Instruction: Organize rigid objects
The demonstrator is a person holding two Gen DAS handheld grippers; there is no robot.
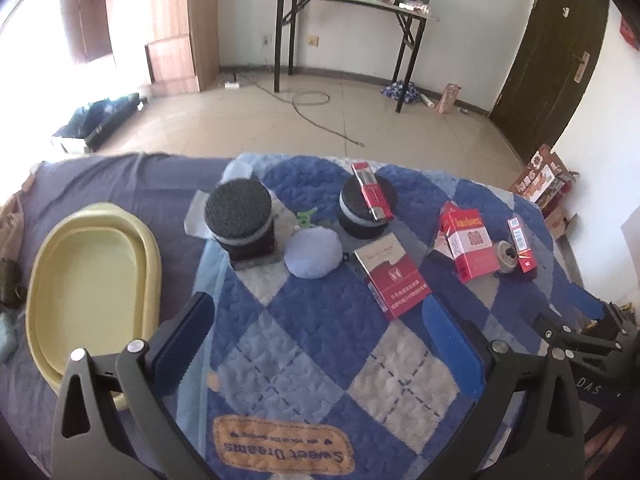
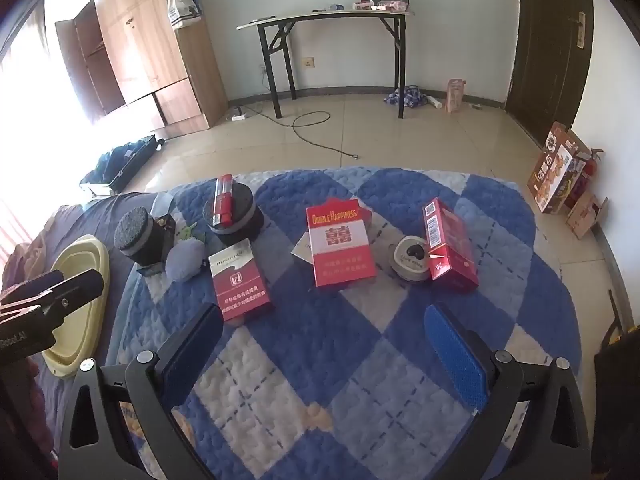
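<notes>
On the blue checked quilt lie several red cigarette boxes: a silver-and-red one, a Double Happiness box and a narrow red box beside a small round tin. Two black cylinders stand at the back; a red lighter lies on the right one. My left gripper is open above the quilt, empty. My right gripper is open and empty.
A yellow oval basin sits at the quilt's left. A pale blue round cushion lies between the cylinders. The left gripper shows at the left edge of the right wrist view. The tiled floor, a black-legged table and a dark door lie beyond.
</notes>
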